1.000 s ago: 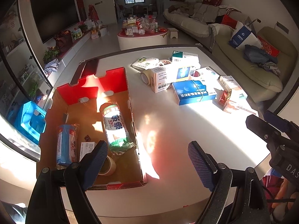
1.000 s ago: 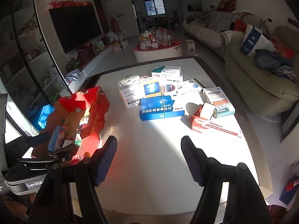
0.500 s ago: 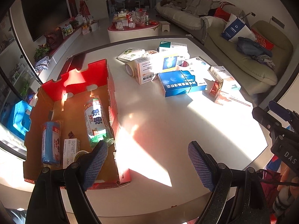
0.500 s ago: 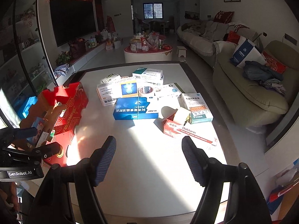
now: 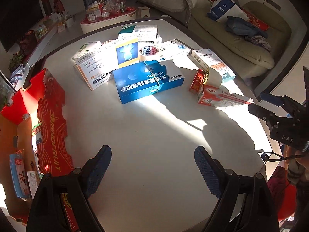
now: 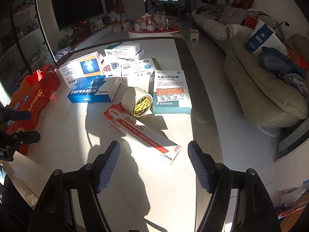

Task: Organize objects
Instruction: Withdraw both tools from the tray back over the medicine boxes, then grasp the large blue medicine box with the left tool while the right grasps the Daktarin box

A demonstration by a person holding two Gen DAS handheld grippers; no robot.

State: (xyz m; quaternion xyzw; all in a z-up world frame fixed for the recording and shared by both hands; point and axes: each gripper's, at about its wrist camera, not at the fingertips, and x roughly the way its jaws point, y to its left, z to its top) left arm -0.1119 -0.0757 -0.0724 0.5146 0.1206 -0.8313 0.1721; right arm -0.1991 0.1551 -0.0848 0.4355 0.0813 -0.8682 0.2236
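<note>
The red cardboard box [image 5: 52,116] ran off-frame, its packets half hidden; left gripper [image 5: 152,166] and right gripper [image 6: 153,161] both gaped empty above the white table [image 5: 154,135]

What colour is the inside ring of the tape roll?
Yellow with black writing; the tape roll itself is cream. The right wrist view shows it best.

L gripper [image 5: 152,166]: fingers wide apart, empty, angled down. R gripper [image 6: 154,163]: fingers apart, empty, angled down.
</note>
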